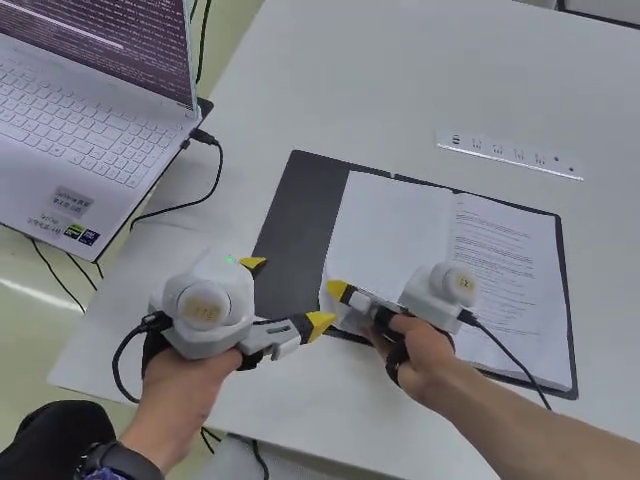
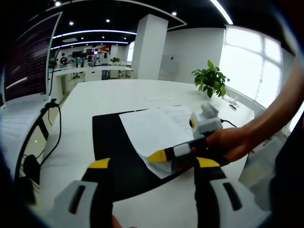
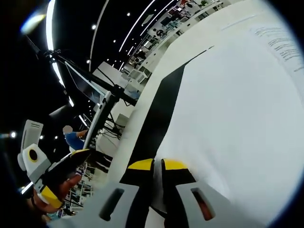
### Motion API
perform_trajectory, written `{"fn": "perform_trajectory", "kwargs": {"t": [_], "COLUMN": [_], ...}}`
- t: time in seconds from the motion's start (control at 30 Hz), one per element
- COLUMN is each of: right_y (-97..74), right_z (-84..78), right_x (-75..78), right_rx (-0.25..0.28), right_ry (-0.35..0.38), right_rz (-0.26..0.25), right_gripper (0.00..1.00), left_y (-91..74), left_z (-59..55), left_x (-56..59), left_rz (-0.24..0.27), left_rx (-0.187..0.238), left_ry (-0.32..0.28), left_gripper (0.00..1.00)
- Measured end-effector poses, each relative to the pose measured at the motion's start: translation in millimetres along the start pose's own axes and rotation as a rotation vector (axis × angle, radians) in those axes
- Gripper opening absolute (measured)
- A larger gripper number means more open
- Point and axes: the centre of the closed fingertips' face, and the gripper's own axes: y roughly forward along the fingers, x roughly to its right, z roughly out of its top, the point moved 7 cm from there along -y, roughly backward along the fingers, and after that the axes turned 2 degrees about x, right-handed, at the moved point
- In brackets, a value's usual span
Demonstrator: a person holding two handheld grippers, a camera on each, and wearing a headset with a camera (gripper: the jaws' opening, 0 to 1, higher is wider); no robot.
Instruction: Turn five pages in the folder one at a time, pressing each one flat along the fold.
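Note:
The black folder (image 1: 300, 230) lies open on the white table, its bare left cover (image 2: 111, 142) dark. A blank white page (image 1: 390, 240) lies over the fold, and a printed page (image 1: 505, 275) sits to its right. My right gripper (image 1: 338, 293) is shut on the blank page's near left corner; in the right gripper view its yellow tips (image 3: 157, 165) pinch the page (image 3: 228, 118) edge. My left gripper (image 1: 286, 293) stands open just left of it, over the cover's near edge, with nothing between its jaws (image 2: 153, 164). The right gripper (image 2: 159, 155) reaches in from the right there.
An open laptop (image 1: 90, 110) stands at the far left with black cables (image 1: 190, 205) running beside the folder. A socket strip (image 1: 510, 155) is set into the table behind the folder. The table's near edge (image 1: 330, 440) runs under both hands.

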Motion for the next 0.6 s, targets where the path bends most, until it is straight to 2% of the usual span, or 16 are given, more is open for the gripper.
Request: {"fn": "perform_trajectory", "kwargs": {"t": [0.23, 0.6], "right_y": [1.3, -9.5], "right_z": [-2.8, -7.0], "right_x": [-2.8, -14.6], "right_rx": [0.013, 0.0], "right_ry": [0.022, 0.028], "right_rz": [0.013, 0.089], "right_gripper": [0.1, 0.32], "left_y": [-2.5, -1.4], "left_z": [-2.3, -5.9], "left_x": [-1.8, 6.4], "left_rz": [0.007, -0.008], "left_rx": [-0.004, -0.015], "left_ry": [0.0, -0.003], "left_gripper": [0.69, 0.69]}}
